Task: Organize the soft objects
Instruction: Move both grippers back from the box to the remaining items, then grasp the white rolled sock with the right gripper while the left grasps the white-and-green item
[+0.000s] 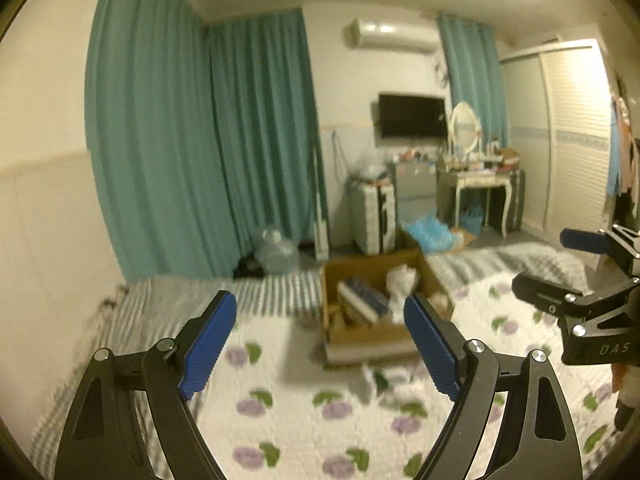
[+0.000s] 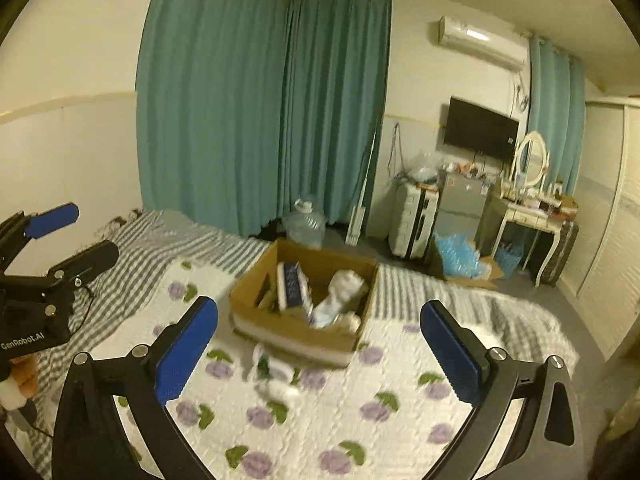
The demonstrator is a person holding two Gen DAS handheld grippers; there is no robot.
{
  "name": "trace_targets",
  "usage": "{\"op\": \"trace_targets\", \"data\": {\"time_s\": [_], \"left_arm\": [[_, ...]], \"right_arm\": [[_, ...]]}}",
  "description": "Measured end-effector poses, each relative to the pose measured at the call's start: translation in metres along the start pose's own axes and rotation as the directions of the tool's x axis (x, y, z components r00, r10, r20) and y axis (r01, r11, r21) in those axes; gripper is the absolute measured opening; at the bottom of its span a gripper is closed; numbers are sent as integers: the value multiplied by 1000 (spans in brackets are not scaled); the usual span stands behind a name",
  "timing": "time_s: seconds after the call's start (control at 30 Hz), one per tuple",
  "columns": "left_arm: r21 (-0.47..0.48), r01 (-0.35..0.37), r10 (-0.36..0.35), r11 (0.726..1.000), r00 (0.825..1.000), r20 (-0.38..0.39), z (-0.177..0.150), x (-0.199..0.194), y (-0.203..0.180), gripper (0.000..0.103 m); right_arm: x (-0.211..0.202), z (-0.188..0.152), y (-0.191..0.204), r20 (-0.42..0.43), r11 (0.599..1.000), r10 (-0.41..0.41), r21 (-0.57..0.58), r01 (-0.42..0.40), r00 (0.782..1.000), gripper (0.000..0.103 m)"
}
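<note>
An open cardboard box (image 1: 376, 338) (image 2: 296, 334) stands on the bed. It holds white soft items (image 1: 402, 280) (image 2: 344, 284) and a blue-and-white pack (image 1: 364, 296) (image 2: 294, 284). A small white and green soft object (image 1: 394, 386) (image 2: 272, 372) lies on the flowered quilt (image 1: 320, 432) (image 2: 328, 432) just in front of the box. My left gripper (image 1: 320, 346) is open and empty, above the quilt short of the box. My right gripper (image 2: 320, 354) is open and empty, likewise above the quilt. Each gripper shows at the edge of the other's view.
A striped grey blanket (image 1: 264, 296) (image 2: 208, 244) covers the bed beyond the quilt. Past the bed stand teal curtains (image 1: 200, 140), a water jug (image 2: 306, 222), a suitcase (image 2: 412, 218), a floor box with blue items (image 2: 460, 260) and a dressing table (image 2: 536, 216).
</note>
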State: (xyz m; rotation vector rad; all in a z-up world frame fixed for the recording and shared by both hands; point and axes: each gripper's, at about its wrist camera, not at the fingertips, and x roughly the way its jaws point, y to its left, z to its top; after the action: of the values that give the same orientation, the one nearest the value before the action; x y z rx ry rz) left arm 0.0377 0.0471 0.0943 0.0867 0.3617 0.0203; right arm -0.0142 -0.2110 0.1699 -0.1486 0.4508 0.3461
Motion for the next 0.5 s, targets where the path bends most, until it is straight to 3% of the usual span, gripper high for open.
{"op": "trace_targets", "data": {"time_s": [0.13, 0.27, 0.5], "left_arm": [[-10, -29, 28, 1000, 995, -94, -40, 44, 1, 87], [-70, -4, -9, 998, 981, -193, -71, 84, 2, 87], [-103, 10, -40, 995, 958, -285, -107, 129, 6, 87]], "right_arm": [[43, -32, 5, -69, 999, 18, 51, -15, 997, 102], [96, -62, 10, -163, 999, 17, 43, -10, 987, 102], [170, -111, 17, -286, 999, 41, 20, -36, 957, 102]]}}
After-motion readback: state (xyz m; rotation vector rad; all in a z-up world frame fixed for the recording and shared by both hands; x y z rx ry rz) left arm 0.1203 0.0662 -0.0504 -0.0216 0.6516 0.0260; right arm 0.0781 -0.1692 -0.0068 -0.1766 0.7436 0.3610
